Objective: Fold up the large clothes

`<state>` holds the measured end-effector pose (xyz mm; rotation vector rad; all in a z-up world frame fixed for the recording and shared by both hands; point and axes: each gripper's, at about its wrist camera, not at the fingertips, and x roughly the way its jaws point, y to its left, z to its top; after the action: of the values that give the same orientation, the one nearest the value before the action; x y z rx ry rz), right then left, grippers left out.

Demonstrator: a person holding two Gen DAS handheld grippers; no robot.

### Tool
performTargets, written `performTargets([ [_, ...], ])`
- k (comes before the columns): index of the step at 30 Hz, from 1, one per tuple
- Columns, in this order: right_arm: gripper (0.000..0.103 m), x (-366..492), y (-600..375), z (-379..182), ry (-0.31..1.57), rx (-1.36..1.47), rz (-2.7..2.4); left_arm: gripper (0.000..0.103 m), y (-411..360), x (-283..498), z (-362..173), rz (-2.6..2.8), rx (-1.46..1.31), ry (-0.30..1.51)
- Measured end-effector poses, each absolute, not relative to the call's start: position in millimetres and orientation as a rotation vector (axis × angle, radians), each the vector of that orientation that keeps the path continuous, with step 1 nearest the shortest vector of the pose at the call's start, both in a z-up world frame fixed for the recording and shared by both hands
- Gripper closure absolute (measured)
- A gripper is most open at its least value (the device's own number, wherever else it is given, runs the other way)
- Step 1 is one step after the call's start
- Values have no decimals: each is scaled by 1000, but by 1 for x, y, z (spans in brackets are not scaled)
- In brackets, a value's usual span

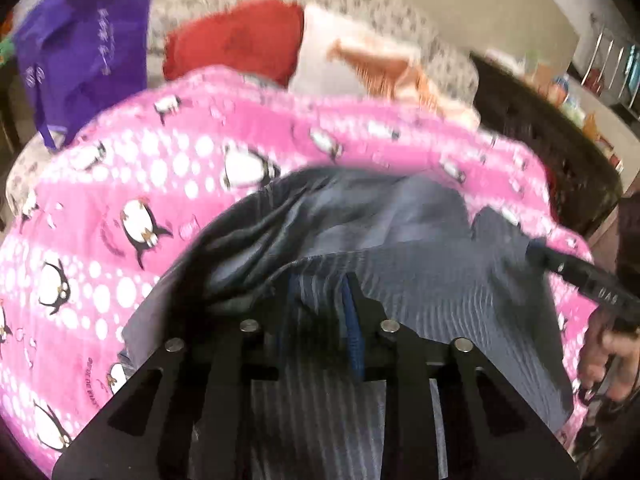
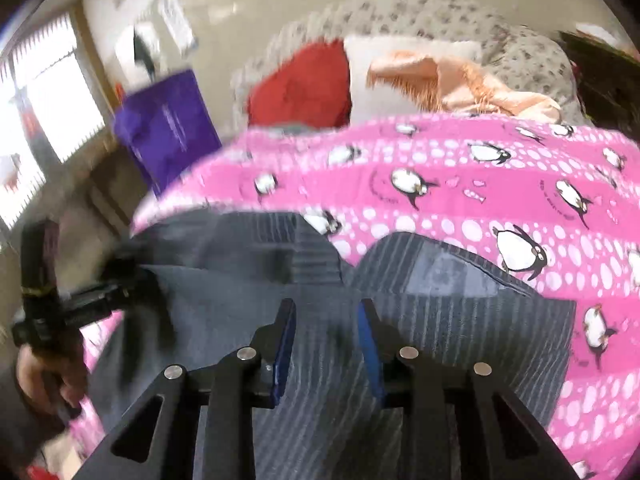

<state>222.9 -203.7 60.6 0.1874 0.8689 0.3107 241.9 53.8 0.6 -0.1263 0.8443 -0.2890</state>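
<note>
A grey striped garment [image 1: 400, 248] lies bunched on a pink penguin blanket [image 1: 140, 184]; it also shows in the right wrist view [image 2: 460, 320] on the same blanket [image 2: 500, 184]. My left gripper [image 1: 322, 292] has its fingers close together with striped cloth between them. It shows at the left of the right wrist view [image 2: 132, 276], gripping a bunched edge of the garment. My right gripper [image 2: 326, 316] hovers over the garment with its blue-padded fingers apart. It shows at the right edge of the left wrist view [image 1: 532, 246], by the garment's edge.
Beyond the blanket lie a red cushion [image 1: 240, 44], a white pillow with an orange cloth [image 1: 380, 64] and a purple bag [image 1: 88, 52]. A patterned sofa back [image 2: 420, 12] rises behind. A window [image 2: 48, 100] is at the left.
</note>
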Motion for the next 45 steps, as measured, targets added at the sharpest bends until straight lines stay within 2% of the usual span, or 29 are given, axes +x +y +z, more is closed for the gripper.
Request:
performTargets([
  [1,69,218,-203,56,871,176,302,66,53,237,1,-290,-118,818],
  [2,69,217,-198,47,888,164,287,64,51,236,-1,-298,-113,804],
  [6,69,215,-203,14,950,117,145,63,43,246,-26,-285,-67,821],
  [10,69,210,-212,-9,876,133,148,64,49,242,-66,-255,-98,886],
  [14,69,222,-202,-14,891,73,126,64,60,239,-61,-247,-171,841],
  [22,69,230,-220,-21,891,219,190,66,84,249,-64,-297,-366,836],
  [33,69,231,-209,-20,909,150,158,66,79,255,-63,-284,-340,863],
  [35,67,230,-203,-13,968,102,157,67,81,262,-51,-274,-322,908],
  [36,68,227,-199,-6,1021,68,145,66,90,261,-32,-246,-306,858],
  [38,68,203,-195,20,1007,13,127,61,109,258,-8,-104,-243,763],
  [39,68,187,-197,33,968,3,132,56,123,260,-3,-2,-208,762],
  [40,67,167,-201,48,926,19,146,56,138,263,-3,31,-226,802],
  [42,62,133,-213,65,880,77,176,56,163,253,0,4,-318,845],
  [44,42,91,-230,74,853,138,170,56,175,226,5,-36,-322,846],
  [45,26,73,-238,75,835,153,150,56,178,215,5,-49,-315,850],
])
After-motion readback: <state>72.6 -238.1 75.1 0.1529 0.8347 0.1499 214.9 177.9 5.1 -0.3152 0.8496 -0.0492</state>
